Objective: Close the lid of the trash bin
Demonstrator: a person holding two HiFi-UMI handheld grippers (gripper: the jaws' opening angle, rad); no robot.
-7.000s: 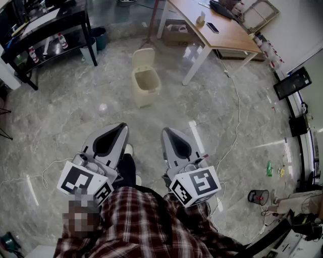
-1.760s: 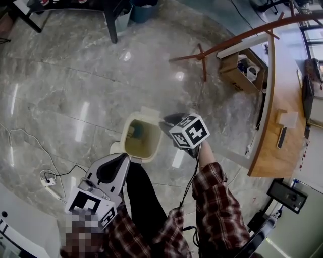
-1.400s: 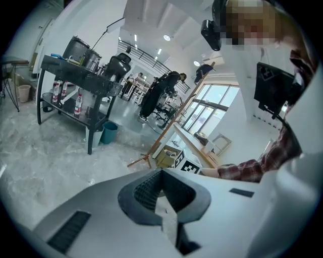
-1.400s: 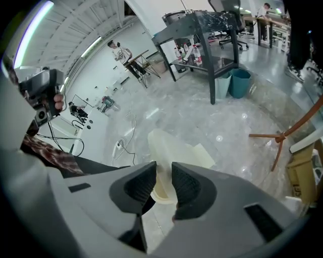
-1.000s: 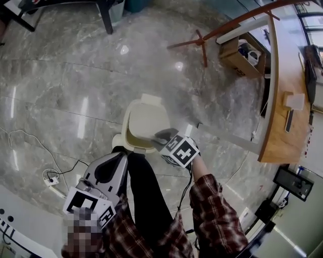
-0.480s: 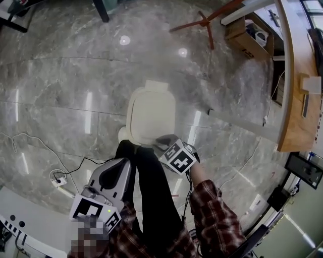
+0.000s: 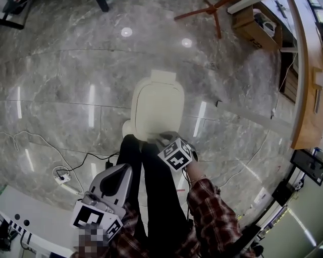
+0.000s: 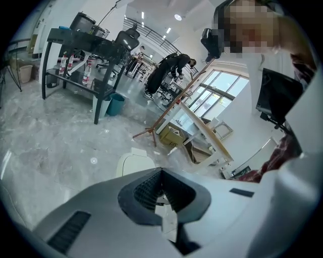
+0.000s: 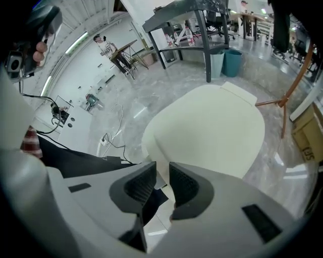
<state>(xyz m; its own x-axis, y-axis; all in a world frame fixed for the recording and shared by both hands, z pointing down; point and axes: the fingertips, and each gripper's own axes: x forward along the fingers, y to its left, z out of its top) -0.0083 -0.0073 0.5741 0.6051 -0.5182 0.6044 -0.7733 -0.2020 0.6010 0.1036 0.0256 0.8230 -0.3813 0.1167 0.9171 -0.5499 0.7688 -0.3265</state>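
Observation:
The cream trash bin point(image 7: 157, 107) stands on the marble floor with its lid down flat. It also shows in the right gripper view as the bin point(image 9: 212, 128) just ahead of the jaws, and small in the left gripper view as the bin point(image 8: 134, 164). My right gripper point(image 7: 162, 138) hovers at the bin's near edge, its jaws a narrow gap apart with nothing between them point(image 9: 162, 174). My left gripper point(image 7: 123, 170) hangs back by the person's leg, fingertips meeting point(image 8: 161, 171), holding nothing.
The person's legs in dark trousers point(image 7: 151, 181) stand right behind the bin. A wooden table point(image 7: 309, 75) runs along the right, with a cardboard box point(image 7: 254, 20) under it. A reddish stand's legs point(image 7: 209, 10) lie beyond. A cable and socket strip point(image 7: 60, 176) lie at the left.
The bin's lid, open 1.8 s ago, has come down and is closed. My right gripper has drawn back from over the bin to its near edge. The left gripper has stayed low.

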